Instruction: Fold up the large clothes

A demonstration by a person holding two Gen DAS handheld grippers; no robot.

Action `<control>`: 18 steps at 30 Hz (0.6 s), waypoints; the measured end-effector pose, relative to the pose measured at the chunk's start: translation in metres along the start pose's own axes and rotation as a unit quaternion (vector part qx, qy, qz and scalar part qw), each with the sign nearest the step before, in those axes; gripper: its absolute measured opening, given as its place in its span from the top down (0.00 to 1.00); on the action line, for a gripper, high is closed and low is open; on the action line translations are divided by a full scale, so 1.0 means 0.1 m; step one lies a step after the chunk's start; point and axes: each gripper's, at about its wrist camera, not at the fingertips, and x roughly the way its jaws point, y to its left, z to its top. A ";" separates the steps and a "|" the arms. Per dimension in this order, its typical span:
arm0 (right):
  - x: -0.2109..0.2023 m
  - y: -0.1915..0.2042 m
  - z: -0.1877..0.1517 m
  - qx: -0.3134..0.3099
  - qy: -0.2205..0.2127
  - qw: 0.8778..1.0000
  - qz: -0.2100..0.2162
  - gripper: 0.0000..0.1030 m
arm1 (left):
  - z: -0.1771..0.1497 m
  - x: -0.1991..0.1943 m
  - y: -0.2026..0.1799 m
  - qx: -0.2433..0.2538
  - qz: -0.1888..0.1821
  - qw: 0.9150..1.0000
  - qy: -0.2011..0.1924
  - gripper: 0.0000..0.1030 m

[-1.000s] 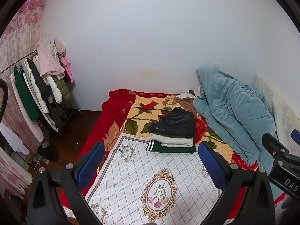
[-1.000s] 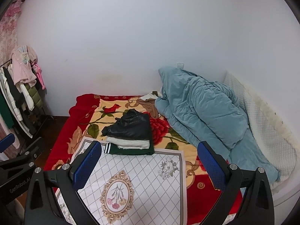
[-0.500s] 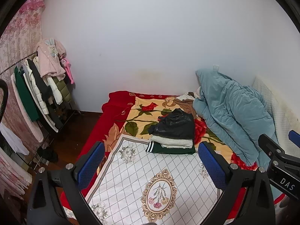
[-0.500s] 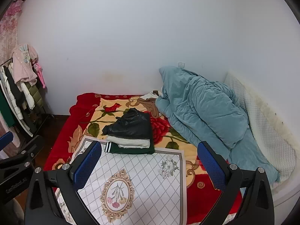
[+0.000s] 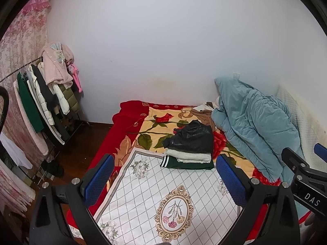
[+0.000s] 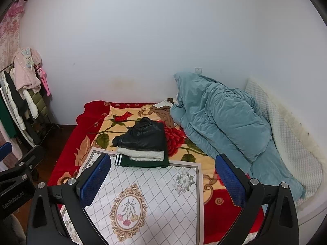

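Both the left gripper (image 5: pixel 163 175) and right gripper (image 6: pixel 162 173) hover with jaws spread above the bed (image 6: pixel 67 153); folded clothes (image 6: pixel 143 145) lie at twelve o'clock.

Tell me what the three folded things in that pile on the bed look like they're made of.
The top black jacket looks like leather or faux leather: glossy, with creased highlights. The middle cream garment looks like fleece or sherpa, nubby and matte. The bottom dark green garment looks like smooth knit, with a white-striped ribbed cuff; the exact fabric is unclear.
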 end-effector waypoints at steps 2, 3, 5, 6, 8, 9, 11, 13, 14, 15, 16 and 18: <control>0.01 0.01 0.00 0.000 0.000 1.000 0.001 0.00 | 0.00 0.00 0.00 0.000 0.001 1.000 -0.001 0.01; 0.01 0.01 0.00 0.000 0.000 1.000 0.000 0.00 | 0.00 0.00 0.00 0.000 0.001 1.000 -0.001 0.01; 0.01 0.02 0.01 0.000 -0.001 1.000 0.000 0.00 | 0.00 0.00 0.00 -0.001 0.000 1.000 0.000 0.01; 0.01 0.00 0.01 0.000 -0.001 1.000 0.000 0.00 | 0.00 0.00 0.00 0.000 0.001 1.000 0.000 0.01; 0.02 0.01 0.01 0.000 0.000 1.000 0.000 0.00 | 0.00 0.00 0.00 -0.001 -0.001 1.000 0.000 0.01; 0.01 0.00 0.01 0.000 -0.001 1.000 0.001 0.00 | 0.00 0.00 0.00 -0.001 0.000 1.000 0.000 0.01; 0.02 0.00 0.01 0.000 0.000 1.000 0.000 0.00 | 0.00 0.01 0.00 -0.001 0.000 1.000 0.001 0.01; 0.00 -0.02 0.00 0.001 0.001 1.000 0.000 0.00 | 0.01 0.00 0.00 -0.001 0.000 1.000 0.002 0.01; 0.00 -0.03 0.00 0.001 0.001 1.000 -0.001 0.00 | 0.03 0.00 0.01 -0.001 0.000 1.000 0.002 0.01; -0.01 -0.05 -0.01 0.001 0.002 1.000 -0.002 0.00 | 0.03 0.00 0.01 -0.001 0.000 1.000 0.002 0.01; -0.01 -0.05 -0.01 0.002 0.002 1.000 -0.001 0.00 | 0.02 0.00 0.01 -0.001 0.000 1.000 0.002 0.01; -0.02 -0.05 -0.02 0.002 0.002 1.000 -0.002 0.00 | 0.03 -0.01 0.01 -0.001 -0.001 1.000 0.002 0.01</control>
